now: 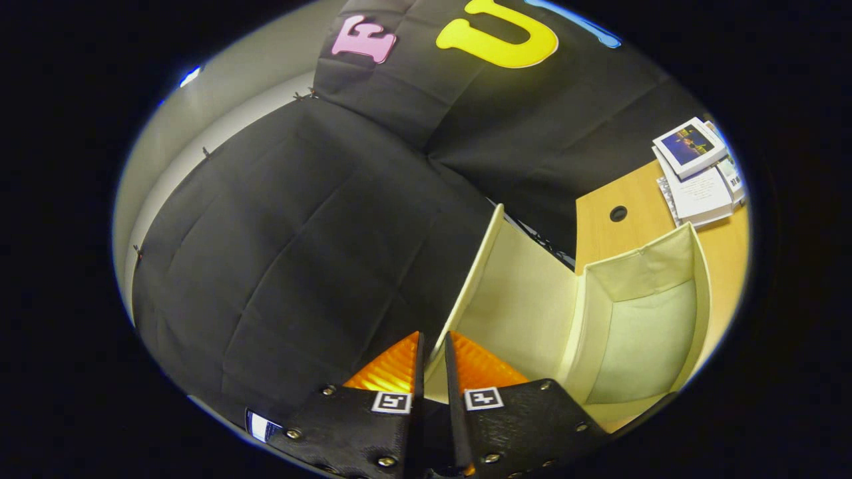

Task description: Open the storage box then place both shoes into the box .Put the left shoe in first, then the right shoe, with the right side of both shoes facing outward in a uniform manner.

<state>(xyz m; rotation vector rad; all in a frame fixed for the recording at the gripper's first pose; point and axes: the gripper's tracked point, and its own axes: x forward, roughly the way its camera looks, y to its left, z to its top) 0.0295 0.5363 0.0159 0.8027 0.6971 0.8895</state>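
Observation:
A cream fabric storage box [642, 332] stands on a wooden table [722, 259], and I see down into its bare inside. Its lid [516, 293] is swung up and stands almost upright on the side nearest the booth wall. My gripper [433, 349] is shut on the free edge of that lid: the thin cream edge runs up from between the two fingertips, which are nearly together. The lid's inner face is turned toward the box opening. The box lies just ahead and to the right of the fingers.
A stack of booklets and papers [697, 171] lies on the table beyond the box. A round cable hole [618, 213] sits in the tabletop between the box and the black cloth wall [319, 253], which hangs close behind the lid.

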